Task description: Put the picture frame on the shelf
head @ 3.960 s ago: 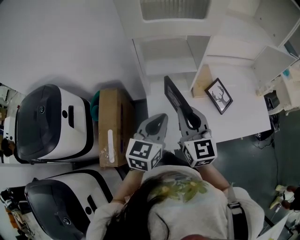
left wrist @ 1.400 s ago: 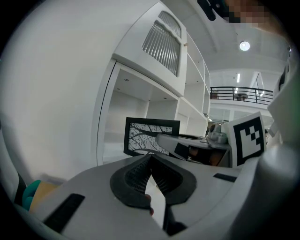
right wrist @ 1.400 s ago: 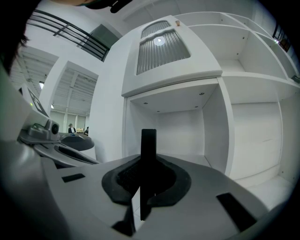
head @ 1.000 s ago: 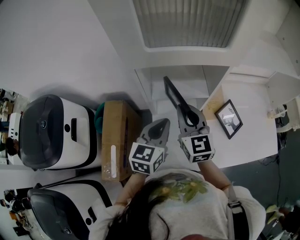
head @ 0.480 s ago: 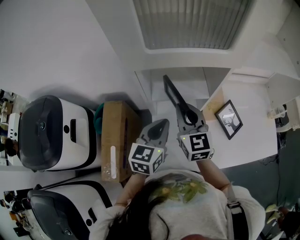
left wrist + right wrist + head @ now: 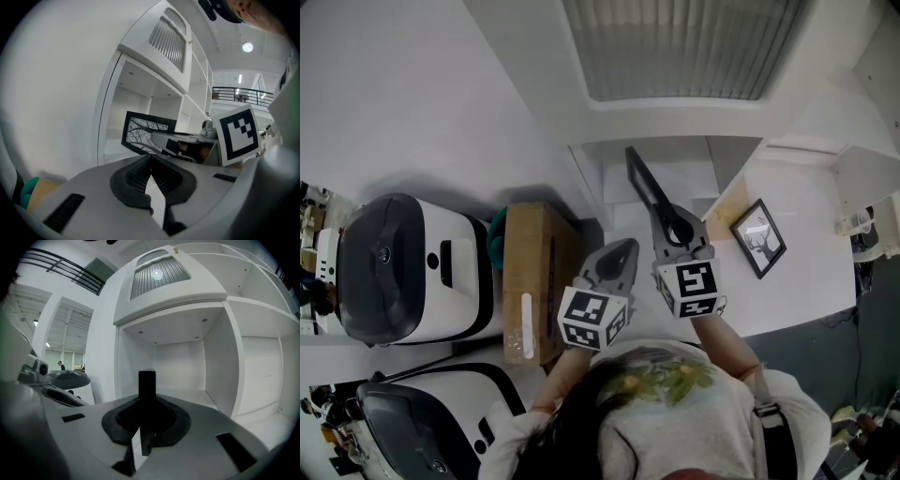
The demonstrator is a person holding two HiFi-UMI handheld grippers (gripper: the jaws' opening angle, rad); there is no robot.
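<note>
Since four seconds earlier, the right claw (image 6: 673,232) had carried the thin black picture frame (image 6: 644,184) forward to the mouth of the open white shelf compartment (image 6: 183,393), clamped on its near edge and holding it edge-on. The left claw (image 6: 620,253) hung beside it, closed on nothing. How high the frame hung above the shelf floor was hard to judge, so placing it well called for a slow descent until its bottom edge rested, then a gentle release.
</note>
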